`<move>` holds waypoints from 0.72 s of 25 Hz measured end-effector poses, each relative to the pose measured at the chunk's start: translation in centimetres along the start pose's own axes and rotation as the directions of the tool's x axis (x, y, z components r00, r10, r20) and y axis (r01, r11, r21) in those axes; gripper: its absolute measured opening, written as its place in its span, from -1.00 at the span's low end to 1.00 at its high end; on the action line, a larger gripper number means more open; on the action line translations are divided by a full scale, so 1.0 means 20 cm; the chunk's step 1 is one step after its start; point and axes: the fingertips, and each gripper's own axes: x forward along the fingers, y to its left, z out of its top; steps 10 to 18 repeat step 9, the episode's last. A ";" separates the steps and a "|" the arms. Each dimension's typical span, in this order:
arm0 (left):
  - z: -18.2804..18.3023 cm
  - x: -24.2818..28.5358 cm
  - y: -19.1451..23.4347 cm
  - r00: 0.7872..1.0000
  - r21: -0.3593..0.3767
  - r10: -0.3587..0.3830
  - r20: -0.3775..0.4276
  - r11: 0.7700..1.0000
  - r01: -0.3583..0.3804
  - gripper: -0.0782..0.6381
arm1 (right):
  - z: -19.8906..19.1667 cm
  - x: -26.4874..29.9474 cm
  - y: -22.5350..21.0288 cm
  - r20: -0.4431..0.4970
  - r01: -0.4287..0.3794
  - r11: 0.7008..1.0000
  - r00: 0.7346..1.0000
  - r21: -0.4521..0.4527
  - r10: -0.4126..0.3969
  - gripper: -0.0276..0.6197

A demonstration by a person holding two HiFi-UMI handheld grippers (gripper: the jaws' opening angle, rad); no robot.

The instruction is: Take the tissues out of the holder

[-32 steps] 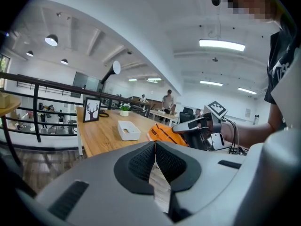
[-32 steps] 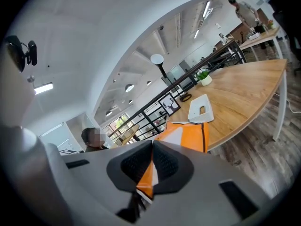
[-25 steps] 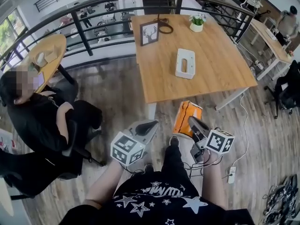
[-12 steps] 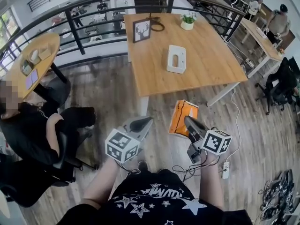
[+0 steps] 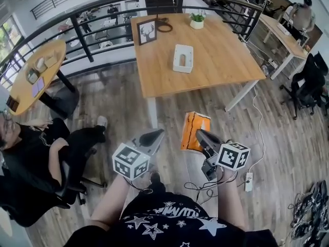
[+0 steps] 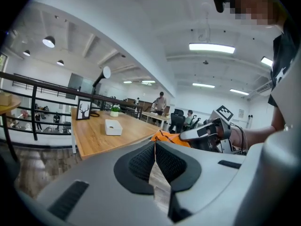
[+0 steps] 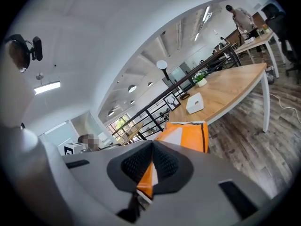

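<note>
Cannot see the near end of the orange tissue pack [image 5: 192, 127] from the head view: covered by the right claw [image 5: 200, 136] pinching it. In the left gripper view, shows only a sliver of that pack above the grey body of the left claw [image 6: 154, 145]. Cannot make out anything in the slot of the white holder [image 5: 182, 58] on the counter [image 5: 221, 66]: too small. Cannot see all of the seated person [image 5: 36, 153]: cut off at the left edge. Same for the dark tangle [image 5: 307, 214] in the lower right corner, possibly cables.

On table [image 5: 226, 60]: holder [image 5: 183, 58]; frame [image 5: 147, 32], plant [image 5: 197, 20] behind; tissue pack [image 5: 195, 131] before table.
</note>
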 end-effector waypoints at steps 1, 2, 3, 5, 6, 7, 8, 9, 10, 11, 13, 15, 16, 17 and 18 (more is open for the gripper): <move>-0.01 0.01 -0.06 1.000 0.010 0.000 -0.009 1.000 0.000 -0.74 | -0.01 -0.06 -0.01 -0.003 0.004 1.000 1.000 0.003 -0.004 -0.86; -0.02 0.02 -0.12 1.000 0.017 0.004 -0.017 1.000 -0.004 -0.74 | -0.01 -0.12 -0.03 -0.007 0.008 1.000 1.000 0.004 -0.008 -0.86; -0.03 0.04 -0.18 1.000 0.019 0.007 -0.019 1.000 -0.007 -0.74 | -0.02 -0.18 -0.05 -0.010 0.012 1.000 1.000 0.004 -0.012 -0.86; -0.03 0.06 -0.29 1.000 0.013 0.007 -0.011 1.000 -0.007 -0.74 | -0.02 -0.30 -0.08 -0.008 0.011 1.000 1.000 0.002 -0.011 -0.86; -0.03 0.08 -0.34 1.000 0.012 0.006 -0.007 1.000 -0.006 -0.74 | -0.01 -0.35 -0.10 -0.004 0.009 1.000 1.000 0.001 -0.009 -0.86; -0.03 0.09 -0.38 1.000 0.014 0.006 -0.004 1.000 -0.006 -0.74 | -0.01 -0.40 -0.10 0.001 0.007 1.000 1.000 0.000 -0.007 -0.86; -0.03 0.09 -0.43 1.000 0.017 0.006 -0.002 1.000 -0.006 -0.74 | -0.01 -0.45 -0.11 0.005 0.005 1.000 1.000 0.000 -0.005 -0.86; -0.03 0.10 -0.48 1.000 0.020 0.005 -0.001 1.000 -0.005 -0.74 | -0.01 -0.49 -0.12 0.009 0.004 1.000 1.000 0.000 -0.004 -0.86; -0.03 0.10 -0.48 1.000 0.020 0.005 -0.001 1.000 -0.005 -0.74 | -0.01 -0.49 -0.12 0.009 0.004 1.000 1.000 0.000 -0.004 -0.86; -0.03 0.10 -0.48 1.000 0.020 0.005 -0.001 1.000 -0.005 -0.74 | -0.01 -0.49 -0.12 0.009 0.004 1.000 1.000 0.000 -0.004 -0.86; -0.03 0.10 -0.48 1.000 0.020 0.005 -0.001 1.000 -0.005 -0.74 | -0.01 -0.49 -0.12 0.009 0.004 1.000 1.000 0.000 -0.004 -0.86; -0.03 0.10 -0.48 1.000 0.020 0.005 -0.001 1.000 -0.005 -0.74 | -0.01 -0.49 -0.12 0.009 0.004 1.000 1.000 0.000 -0.004 -0.86; -0.03 0.10 -0.48 1.000 0.020 0.005 -0.001 1.000 -0.005 -0.74 | -0.01 -0.49 -0.12 0.009 0.004 1.000 1.000 0.000 -0.004 -0.86; -0.03 0.10 -0.48 1.000 0.020 0.005 -0.001 1.000 -0.005 -0.74 | -0.01 -0.49 -0.12 0.009 0.004 1.000 1.000 0.000 -0.004 -0.86; -0.03 0.10 -0.48 1.000 0.020 0.005 -0.001 1.000 -0.005 -0.74 | -0.01 -0.49 -0.12 0.009 0.004 1.000 1.000 0.000 -0.004 -0.86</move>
